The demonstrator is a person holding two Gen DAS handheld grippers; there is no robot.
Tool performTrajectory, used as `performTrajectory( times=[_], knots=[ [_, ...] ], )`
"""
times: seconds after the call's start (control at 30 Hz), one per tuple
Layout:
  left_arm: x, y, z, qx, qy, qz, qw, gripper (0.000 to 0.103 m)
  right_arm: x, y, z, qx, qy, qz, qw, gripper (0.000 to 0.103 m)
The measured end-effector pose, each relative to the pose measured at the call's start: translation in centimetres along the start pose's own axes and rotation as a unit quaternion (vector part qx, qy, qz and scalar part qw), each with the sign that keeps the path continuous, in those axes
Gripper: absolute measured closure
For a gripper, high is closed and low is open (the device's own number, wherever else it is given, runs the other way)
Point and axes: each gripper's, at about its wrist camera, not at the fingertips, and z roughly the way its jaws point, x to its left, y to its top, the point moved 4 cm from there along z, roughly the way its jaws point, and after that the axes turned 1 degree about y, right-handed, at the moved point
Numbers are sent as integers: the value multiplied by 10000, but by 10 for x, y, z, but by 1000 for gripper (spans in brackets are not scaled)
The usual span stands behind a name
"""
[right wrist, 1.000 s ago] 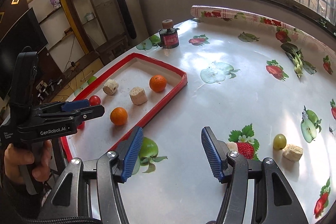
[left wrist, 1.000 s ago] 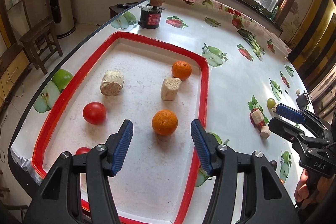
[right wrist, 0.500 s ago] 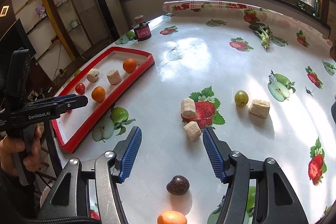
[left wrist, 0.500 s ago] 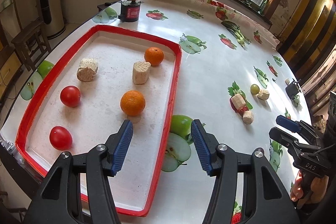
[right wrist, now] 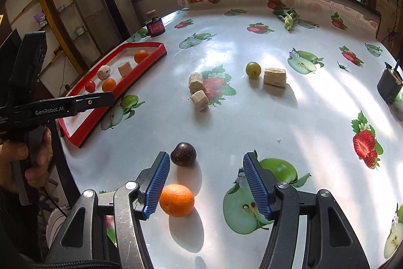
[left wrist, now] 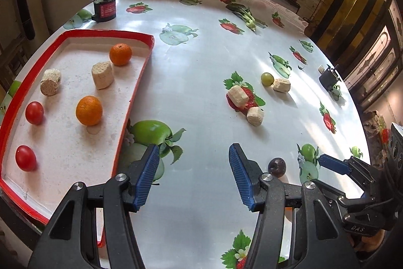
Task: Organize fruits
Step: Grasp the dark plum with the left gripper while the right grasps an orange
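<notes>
The left gripper hangs over the fruit-printed tablecloth with its blue pads well apart and nothing between them, only bare cloth just right of the red-rimmed tray. The tray's near corner is cut off behind this gripper's black arms, and its left rim runs out of the picture. Inside it lie two oranges, two red tomatoes and two pale cork-like chunks. The right gripper also stands open, empty; a loose orange lies on the cloth just beside its left pad, inside the gap, though whether pad and peel touch cannot be told. A dark plum sits just beyond that pad's tip; in the left wrist view it is half hidden behind the left gripper's finger. Further out on the cloth, two beige chunks lie touching each other on a printed strawberry, and a green grape-like fruit sits just beside a third chunk. A small dark jar stands near the tray's far end. A black object at the right table edge is too cropped to identify. A hand holding the left gripper's handle is partly cut off at the right wrist view's edge
</notes>
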Motion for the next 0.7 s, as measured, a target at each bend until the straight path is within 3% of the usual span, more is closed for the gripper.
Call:
performTrajectory(
  times=[0.27,0.37,0.47,0.63,0.67,0.7],
  knots=[
    [-59,-10,24,295,-330,566,9974,47,32,-32,4,224,145,-517,9983,43],
    [-76,-15,32,404,-437,743,9955,47,30,-37,16,404,200,-480,9978,68],
    [-89,-19,38,487,-513,894,9935,47,23,-39,9,369,258,-425,9981,69],
    [-102,-25,51,597,-587,1039,9911,47,-8,-38,-11,193,-98,-124,9997,69],
    [-104,-27,55,635,-599,1075,9904,49,-15,-37,-13,174,-154,-48,9997,69],
    [-105,-29,57,664,-599,1110,9898,60,-21,-37,-16,151,-205,28,9997,69]
  ],
)
